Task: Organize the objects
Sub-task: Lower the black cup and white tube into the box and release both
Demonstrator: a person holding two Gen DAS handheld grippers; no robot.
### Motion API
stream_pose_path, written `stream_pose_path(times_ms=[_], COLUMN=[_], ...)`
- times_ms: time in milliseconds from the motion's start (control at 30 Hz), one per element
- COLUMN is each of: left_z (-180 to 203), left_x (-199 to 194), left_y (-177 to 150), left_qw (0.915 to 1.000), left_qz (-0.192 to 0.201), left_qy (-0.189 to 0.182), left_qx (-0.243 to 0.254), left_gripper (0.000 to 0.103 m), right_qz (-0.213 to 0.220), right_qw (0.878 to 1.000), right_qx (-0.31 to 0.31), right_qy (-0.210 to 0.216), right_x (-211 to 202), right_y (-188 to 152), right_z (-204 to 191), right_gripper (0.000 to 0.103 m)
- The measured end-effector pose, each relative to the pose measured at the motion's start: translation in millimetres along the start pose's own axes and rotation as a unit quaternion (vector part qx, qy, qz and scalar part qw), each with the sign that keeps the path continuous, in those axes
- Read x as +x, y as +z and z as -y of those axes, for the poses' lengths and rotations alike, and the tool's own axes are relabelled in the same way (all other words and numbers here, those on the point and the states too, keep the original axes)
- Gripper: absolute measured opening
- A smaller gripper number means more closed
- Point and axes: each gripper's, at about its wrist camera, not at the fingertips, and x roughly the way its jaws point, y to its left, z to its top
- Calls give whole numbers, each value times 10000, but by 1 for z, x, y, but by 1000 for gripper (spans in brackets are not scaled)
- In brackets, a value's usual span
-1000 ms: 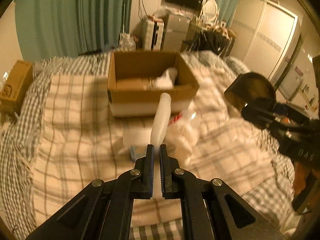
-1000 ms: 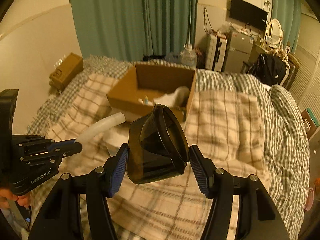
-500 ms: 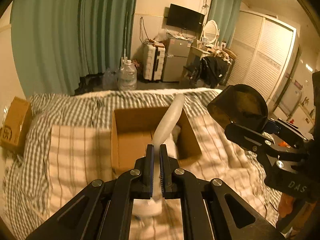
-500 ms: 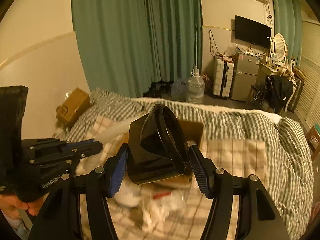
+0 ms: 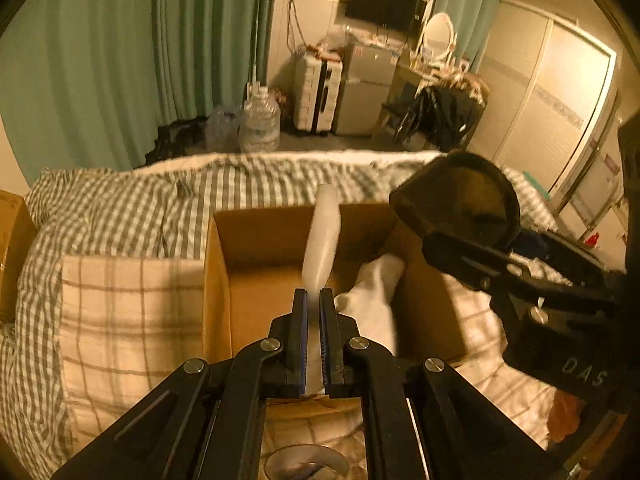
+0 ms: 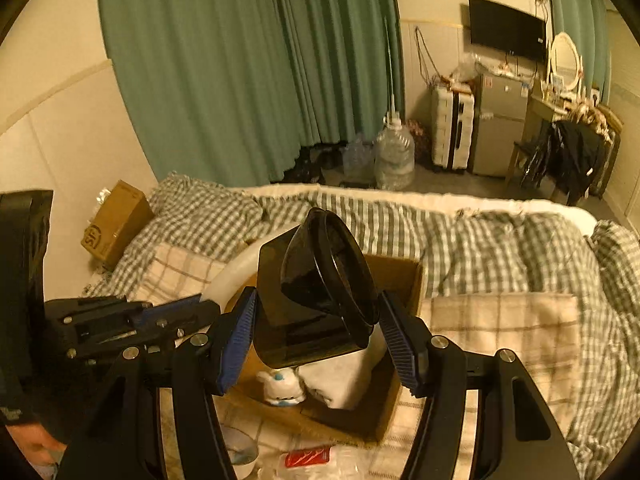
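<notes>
My left gripper is shut on a white plastic bottle and holds it over the open cardboard box on the bed. My right gripper is shut on a black cup-like container and holds it above the same box. Inside the box lie a white cloth and a small white plush toy. The right gripper with the black container shows at the right of the left wrist view. The left gripper shows at the left of the right wrist view.
The box sits on a checked blanket over a gingham duvet. A red packet and a small bowl lie in front of the box. A brown carton stands at the bed's left. Water jugs stand on the floor.
Both grippers have moved forward and down over the box with their objects. The white bottle now hangs over the box opening and the black container is closer to it.
</notes>
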Motion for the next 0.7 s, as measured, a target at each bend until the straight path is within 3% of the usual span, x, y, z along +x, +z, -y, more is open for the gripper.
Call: stream_pose_path(times_ms=[267,333,367,400,433,500,700], left_z=[0,0,0,0,1,1,0], left_x=[34,33,32,29,27,14,-28], left_y=[-12,-12,-12,-12,-12,-12,-14], left_qw=[9995,9996,9996,9996,9997,9997,9990], left_qz=[-262,-238,-235,-215,-185,37,246], left_qy=[113,127,140,127,143,257,345], left_qx=[139,111,99,93,84,42,-132], left_gripper=[6,18,22,38,62,80,85], right_qz=[-176,-142,-110,-9,72,233,425], right_qw=[9998,9995,9993,9992,9991,9986,9981], right_qx=[110,218,303,382,412,465,414], right_qy=[21,170,204,139,78,19,-192], right_x=[38,38,36,31,26,12,-37], right_y=[-19,-18,-18,-16,-15,-11,-6], right_z=[13,17,19,21,21,25,23], right_gripper=[61,64,76,83,90,90,91])
